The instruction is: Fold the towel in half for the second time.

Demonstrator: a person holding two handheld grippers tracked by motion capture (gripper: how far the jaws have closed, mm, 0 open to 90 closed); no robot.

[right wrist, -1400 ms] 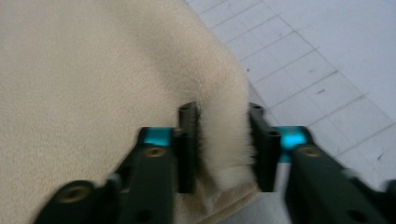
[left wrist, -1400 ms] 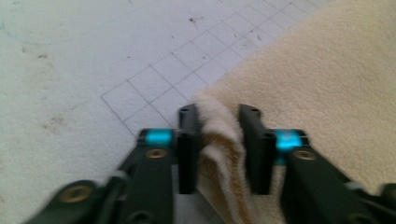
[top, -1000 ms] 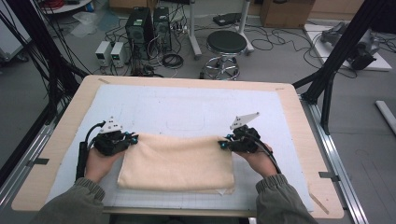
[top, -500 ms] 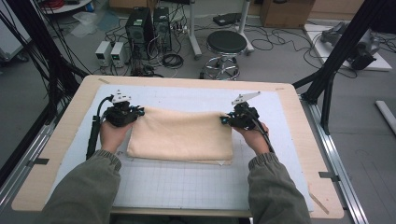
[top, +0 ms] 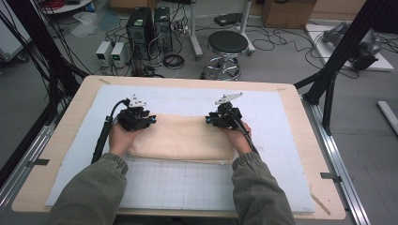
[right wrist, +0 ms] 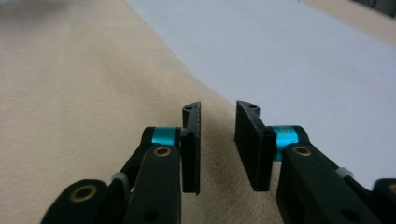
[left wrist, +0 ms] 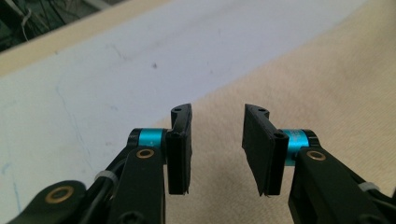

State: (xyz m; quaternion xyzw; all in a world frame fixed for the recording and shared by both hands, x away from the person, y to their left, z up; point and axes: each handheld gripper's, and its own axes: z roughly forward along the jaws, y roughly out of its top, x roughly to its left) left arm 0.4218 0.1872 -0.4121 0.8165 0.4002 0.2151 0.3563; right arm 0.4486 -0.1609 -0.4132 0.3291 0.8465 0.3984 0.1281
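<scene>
A folded beige towel lies across the white mat on the wooden table. My left gripper sits at the towel's far left corner and my right gripper near its far right corner, their tips pointing inward. In the left gripper view, the left gripper hovers over the towel's edge with a gap and nothing between the pads. The right gripper stands the same way over the towel beside bare mat. Both sets of jaws have just been opening.
The table's wooden rim frames the mat, whose near part carries a grid. Beyond the far edge stand a black stool and computer towers among cables. Black frame posts rise at the right.
Both hands moved away from the person with the towel's far edge, and the towel now lies farther up the mat. Both grippers' jaws have parted off the cloth.
</scene>
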